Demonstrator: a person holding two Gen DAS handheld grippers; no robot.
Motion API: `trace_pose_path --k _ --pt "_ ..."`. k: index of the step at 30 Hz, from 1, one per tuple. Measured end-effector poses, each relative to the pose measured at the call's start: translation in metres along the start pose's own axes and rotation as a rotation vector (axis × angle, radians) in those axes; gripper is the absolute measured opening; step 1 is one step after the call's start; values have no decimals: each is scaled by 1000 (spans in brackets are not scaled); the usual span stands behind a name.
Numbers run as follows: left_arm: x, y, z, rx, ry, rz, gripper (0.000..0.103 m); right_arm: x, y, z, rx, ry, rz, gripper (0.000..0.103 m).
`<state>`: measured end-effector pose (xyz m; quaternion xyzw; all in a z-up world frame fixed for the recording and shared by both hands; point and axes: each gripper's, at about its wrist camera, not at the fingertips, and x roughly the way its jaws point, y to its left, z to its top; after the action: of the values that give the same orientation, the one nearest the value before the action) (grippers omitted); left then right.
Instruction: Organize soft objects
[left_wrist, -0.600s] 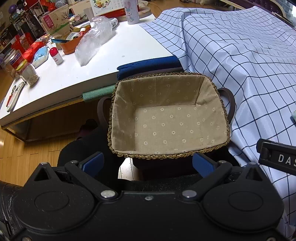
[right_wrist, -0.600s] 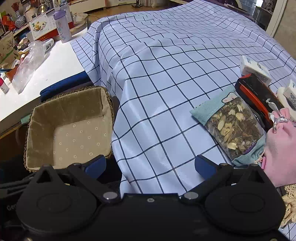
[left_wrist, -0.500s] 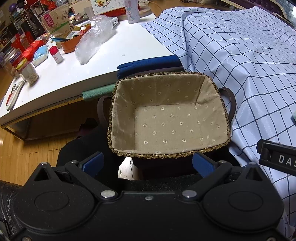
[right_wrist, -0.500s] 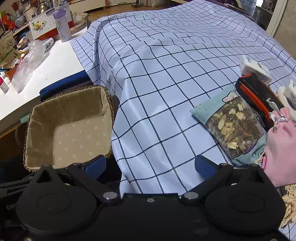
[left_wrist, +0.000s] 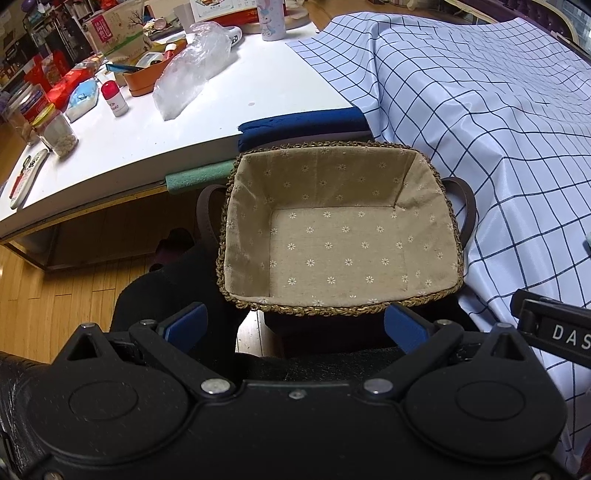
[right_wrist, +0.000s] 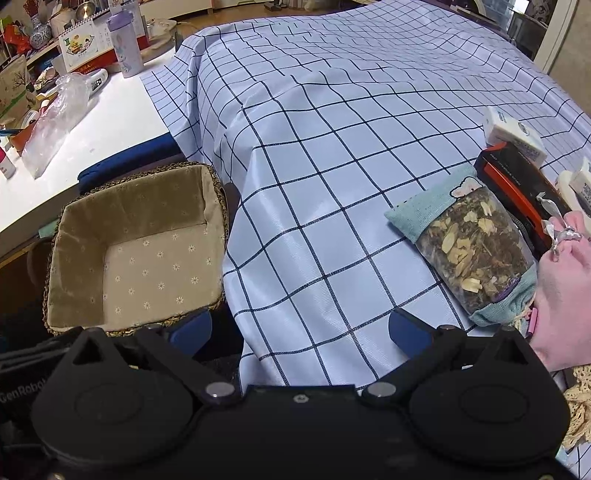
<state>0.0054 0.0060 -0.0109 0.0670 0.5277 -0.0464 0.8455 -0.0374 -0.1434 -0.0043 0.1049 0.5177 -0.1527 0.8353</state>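
A woven basket (left_wrist: 448, 221) (right_wrist: 55, 258) with a beige flowered lining sits empty, low beside the checked cloth. My left gripper (left_wrist: 295, 326) hovers just in front of its near rim, jaws wide open and empty. My right gripper (right_wrist: 301, 330) hangs over the near edge of the blue-and-white checked cloth (right_wrist: 332, 166), open with nothing between its blue pads. To its right on the cloth lies a teal fabric pouch (right_wrist: 469, 251) with a clear window showing dried herbs. A pink soft object (right_wrist: 565, 295) lies at the right edge, touching the pouch's near end.
An orange-and-black box (right_wrist: 517, 184) and white packets (right_wrist: 513, 133) lie behind the pouch. A cream crocheted piece (right_wrist: 580, 406) shows at the lower right. The white table (left_wrist: 166, 122) to the left holds jars, a plastic bag and bottles. A blue cushion (left_wrist: 303, 125) lies behind the basket.
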Motion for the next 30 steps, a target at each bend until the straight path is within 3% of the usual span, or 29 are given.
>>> trace_pose_path --k 30 --pt "1 -1 -1 1 6 -6 99 -1 -2 0 12 -3 5 103"
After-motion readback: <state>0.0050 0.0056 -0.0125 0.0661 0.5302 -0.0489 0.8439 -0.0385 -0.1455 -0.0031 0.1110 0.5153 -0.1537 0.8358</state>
